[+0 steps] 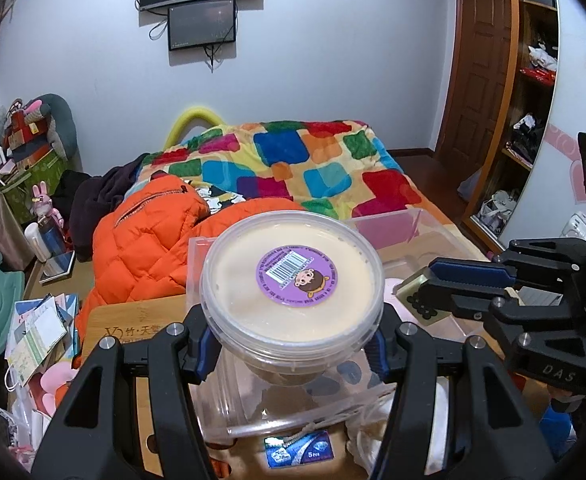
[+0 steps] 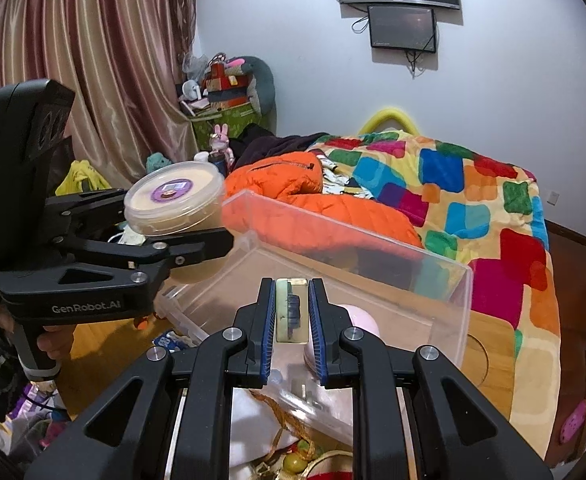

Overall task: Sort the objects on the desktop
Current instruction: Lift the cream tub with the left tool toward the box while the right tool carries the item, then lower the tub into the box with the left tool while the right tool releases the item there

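My left gripper (image 1: pixel 289 354) is shut on a round clear tub (image 1: pixel 293 292) with a cream lid and a purple sticker, held upright above the near end of a clear plastic bin (image 1: pixel 405 220). In the right wrist view the tub (image 2: pixel 173 196) and the left gripper (image 2: pixel 189 232) hang at the bin's left corner. My right gripper (image 2: pixel 291 286) is shut on a small flat gold piece with a dark mark (image 2: pixel 291 312), over the bin (image 2: pixel 373 248). From the left wrist view, that gold piece (image 1: pixel 417 300) shows at the right gripper's (image 1: pixel 421 292) tip.
A pink rounded thing (image 2: pixel 363 320) lies in the bin. The bin stands on a bamboo board (image 1: pixel 141 316) against a bed with an orange jacket (image 1: pixel 149 240) and a colourful quilt (image 2: pixel 473 200). Loose papers (image 1: pixel 37 332) lie left. A hand (image 2: pixel 49 344) holds the left gripper's handle.
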### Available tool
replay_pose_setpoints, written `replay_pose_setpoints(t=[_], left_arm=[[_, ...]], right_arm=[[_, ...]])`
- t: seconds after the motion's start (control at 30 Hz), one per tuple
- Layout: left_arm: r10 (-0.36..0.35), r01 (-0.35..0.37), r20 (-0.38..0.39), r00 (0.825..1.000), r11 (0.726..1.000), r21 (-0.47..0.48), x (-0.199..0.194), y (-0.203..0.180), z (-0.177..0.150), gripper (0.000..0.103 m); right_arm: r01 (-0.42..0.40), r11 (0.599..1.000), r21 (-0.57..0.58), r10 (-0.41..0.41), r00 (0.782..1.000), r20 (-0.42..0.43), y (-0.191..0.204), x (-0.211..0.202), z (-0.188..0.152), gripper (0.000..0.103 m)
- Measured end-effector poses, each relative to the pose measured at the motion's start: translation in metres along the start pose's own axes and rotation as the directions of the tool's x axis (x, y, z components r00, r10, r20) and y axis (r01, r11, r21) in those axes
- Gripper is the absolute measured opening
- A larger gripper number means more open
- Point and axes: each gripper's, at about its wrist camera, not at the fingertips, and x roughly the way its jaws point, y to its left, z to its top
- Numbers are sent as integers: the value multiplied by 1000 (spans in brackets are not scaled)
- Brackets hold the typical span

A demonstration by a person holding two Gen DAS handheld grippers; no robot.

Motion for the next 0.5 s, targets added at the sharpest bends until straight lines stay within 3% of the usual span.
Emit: replay_pose_setpoints(t=[0.33, 0.5], left_arm=[[7, -5, -73, 997, 1000, 30, 24, -1, -5, 58], [12, -6, -102, 995, 998, 56, 31, -3, -6, 58]], right_arm=[[-18, 1000, -7, 17, 998, -55, 1, 27, 1, 15], [12, 998, -67, -19, 995, -97, 4, 34, 4, 15]])
